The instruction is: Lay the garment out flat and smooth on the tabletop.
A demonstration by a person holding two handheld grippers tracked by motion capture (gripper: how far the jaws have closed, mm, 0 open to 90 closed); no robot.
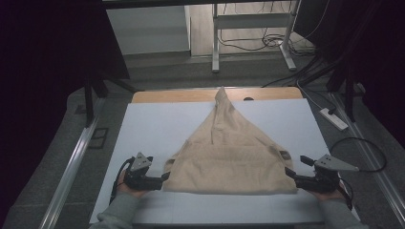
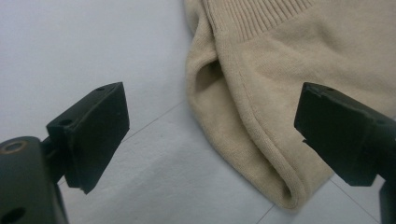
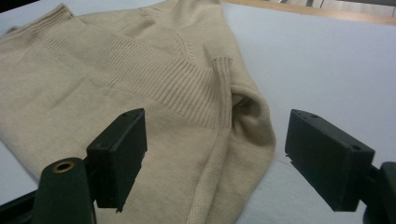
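Beige sweater (image 1: pixel 229 157) is half folded; my fingers (image 2: pixel 93 135) stand wide at its near corners, ready to pinch next.

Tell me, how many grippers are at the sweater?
2. The left gripper is at the beige sweater's near left corner, the right gripper at its near right corner; both open.

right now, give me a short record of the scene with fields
garment: beige knit sweater, partly folded, tapering to a point at the far end
surface: white mat on a wooden table
left tool: open, jaws either side of the sweater's near left corner, not pressing it
right tool: open, jaws at the near right corner, not pressing it
held: nothing
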